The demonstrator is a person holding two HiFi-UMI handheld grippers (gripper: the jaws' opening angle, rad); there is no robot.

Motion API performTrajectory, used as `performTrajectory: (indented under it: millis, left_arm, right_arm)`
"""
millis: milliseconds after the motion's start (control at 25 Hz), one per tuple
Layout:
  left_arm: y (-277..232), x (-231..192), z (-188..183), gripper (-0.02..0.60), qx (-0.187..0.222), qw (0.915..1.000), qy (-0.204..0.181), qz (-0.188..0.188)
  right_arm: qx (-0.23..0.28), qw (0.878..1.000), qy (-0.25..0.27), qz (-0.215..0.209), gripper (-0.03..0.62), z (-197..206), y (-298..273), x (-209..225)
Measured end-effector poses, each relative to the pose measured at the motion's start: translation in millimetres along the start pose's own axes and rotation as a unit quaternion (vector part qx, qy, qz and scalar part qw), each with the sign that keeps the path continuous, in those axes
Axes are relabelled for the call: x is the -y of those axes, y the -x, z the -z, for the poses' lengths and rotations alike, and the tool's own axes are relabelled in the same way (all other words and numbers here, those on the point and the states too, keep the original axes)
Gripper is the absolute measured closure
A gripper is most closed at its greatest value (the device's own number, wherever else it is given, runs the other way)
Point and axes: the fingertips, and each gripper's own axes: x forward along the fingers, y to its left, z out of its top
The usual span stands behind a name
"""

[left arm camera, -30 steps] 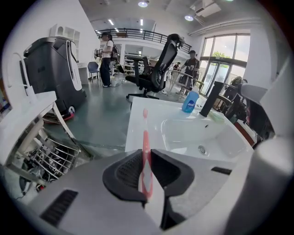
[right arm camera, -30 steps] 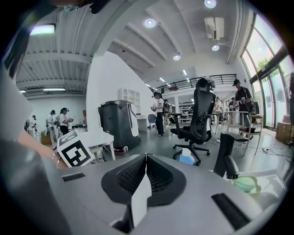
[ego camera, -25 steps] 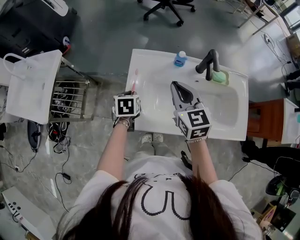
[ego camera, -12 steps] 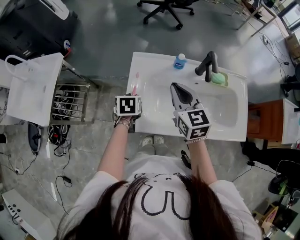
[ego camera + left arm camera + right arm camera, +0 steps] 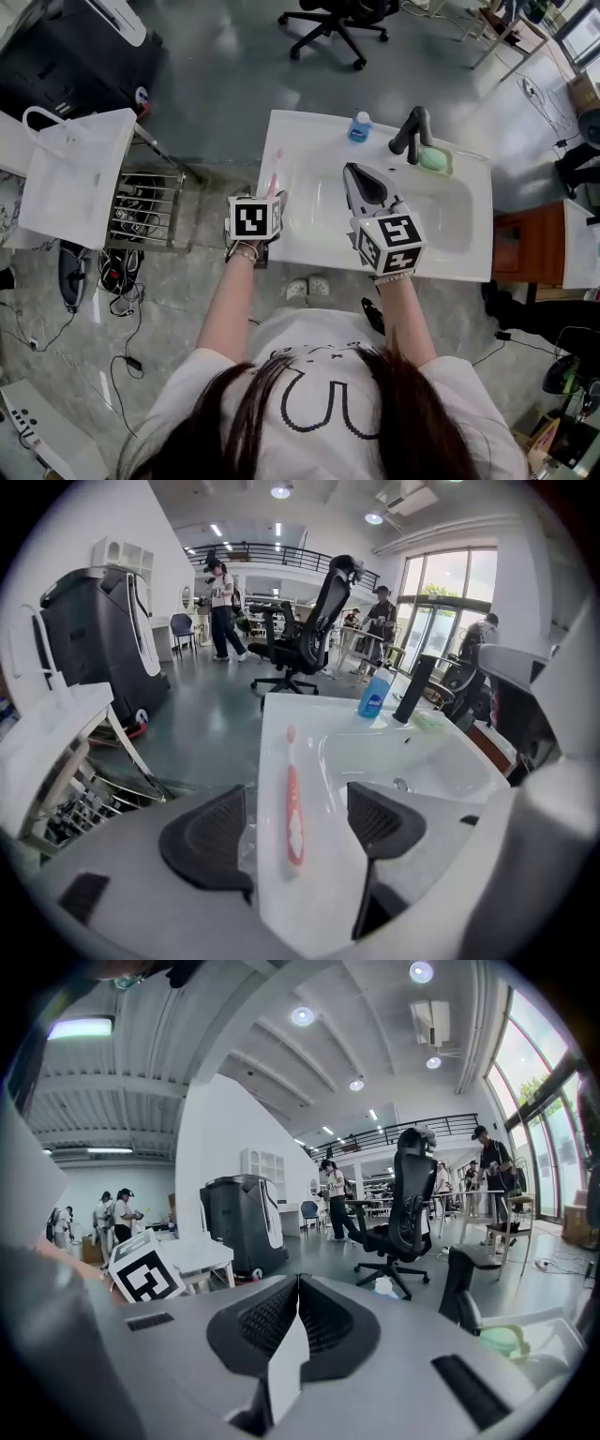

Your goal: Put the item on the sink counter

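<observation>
A pink toothbrush (image 5: 274, 172) (image 5: 292, 808) lies flat along the left rim of the white sink counter (image 5: 292, 127) (image 5: 272, 726), bristles pointing away from me. My left gripper (image 5: 272, 195) (image 5: 292, 829) hovers at its handle end. Its jaws are opening and stand wide on either side of the handle, and the pads do not touch it. My right gripper (image 5: 350, 172) (image 5: 298, 1283) is over the basin's front left part, shut with nothing held.
A blue bottle (image 5: 359, 126), a black faucet (image 5: 412, 130) and a green soap (image 5: 434, 159) stand along the sink's far edge. A white bag (image 5: 75, 173) on a metal rack (image 5: 141, 202) is left of the sink. An office chair (image 5: 333, 14) stands beyond.
The left jaws have spread apart and let go of the toothbrush, which now rests on the counter rim. The right gripper has stayed put.
</observation>
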Motion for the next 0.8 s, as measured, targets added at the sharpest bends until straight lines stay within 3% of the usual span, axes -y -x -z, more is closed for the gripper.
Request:
performTrajectory:
  millis: [360, 560, 680, 800]
  left_arm:
    - [46, -5, -41, 0.249, 0.103, 0.9944, -0.021, 0.007]
    - [73, -14, -58, 0.249, 0.147, 0.9886, -0.031, -0.008]
    - [89, -11, -72, 0.253, 0.181, 0.9818, -0.058, -0.011]
    - [115, -10, -96, 0.288, 0.230, 0.9696, -0.082, -0.013]
  right_arm:
    - [0.029, 0.999, 0.017, 0.006, 0.565, -33, 11, 1]
    - [0.042, 0.999, 0.026, 0.002, 0.565, -40, 12, -6]
    - [0.044, 0.998, 0.048, 0.003, 0.565, -44, 16, -9]
    - [0.056, 0.996, 0.070, -0.003, 0.565, -59, 18, -14]
